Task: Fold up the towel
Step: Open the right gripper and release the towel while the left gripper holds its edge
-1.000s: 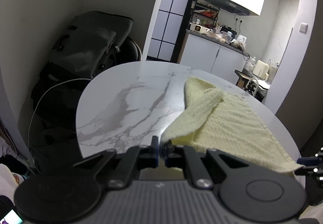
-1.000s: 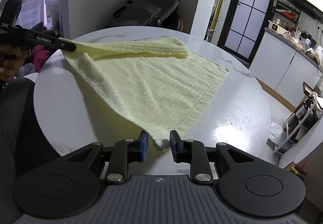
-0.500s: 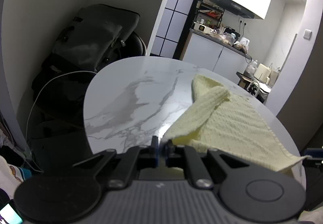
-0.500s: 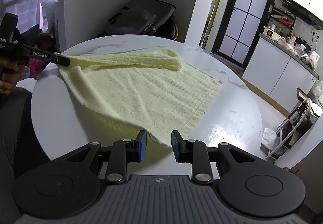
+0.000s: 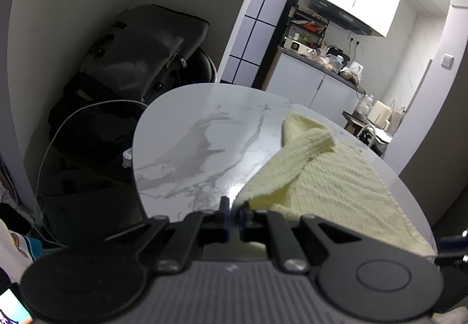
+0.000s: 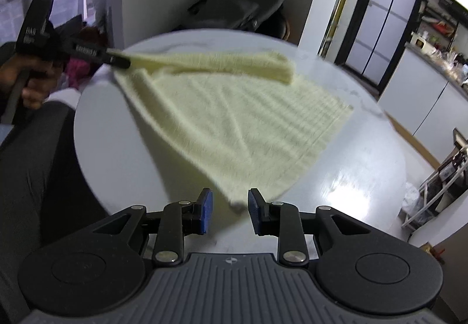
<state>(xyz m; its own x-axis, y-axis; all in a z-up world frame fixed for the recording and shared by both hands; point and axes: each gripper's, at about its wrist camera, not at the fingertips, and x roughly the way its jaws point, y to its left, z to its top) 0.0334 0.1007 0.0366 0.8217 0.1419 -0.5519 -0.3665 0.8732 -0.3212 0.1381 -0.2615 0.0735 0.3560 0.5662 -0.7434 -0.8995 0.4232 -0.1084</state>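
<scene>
A pale yellow towel [image 6: 242,131] lies spread on the round white marble table [image 6: 365,177]. My left gripper [image 5: 234,207] is shut on one towel corner, held just above the table edge. From there a folded strip of towel [image 5: 295,154] runs away across the table. The right wrist view shows that same left gripper [image 6: 117,60] in a person's hand [image 6: 29,81], with the strip stretched from it. My right gripper [image 6: 229,211] stands open above the near corner of the towel [image 6: 237,202]. That corner sits in the gap, and the blue pads [image 6: 206,214] do not touch it.
A dark bag [image 5: 140,60] rests on a chair behind the table, with a white cable [image 5: 58,134] looping beside it. A kitchen counter [image 5: 316,81] stands beyond the doorway. A person's dark-clad leg [image 6: 35,163] is at the table's left. A wire rack [image 6: 438,186] stands at the right.
Both views have tilted slightly. The left gripper keeps the corner and the strip stays stretched. The towel's near corner stays in the right gripper's gap, and the towel now looks blurred.
</scene>
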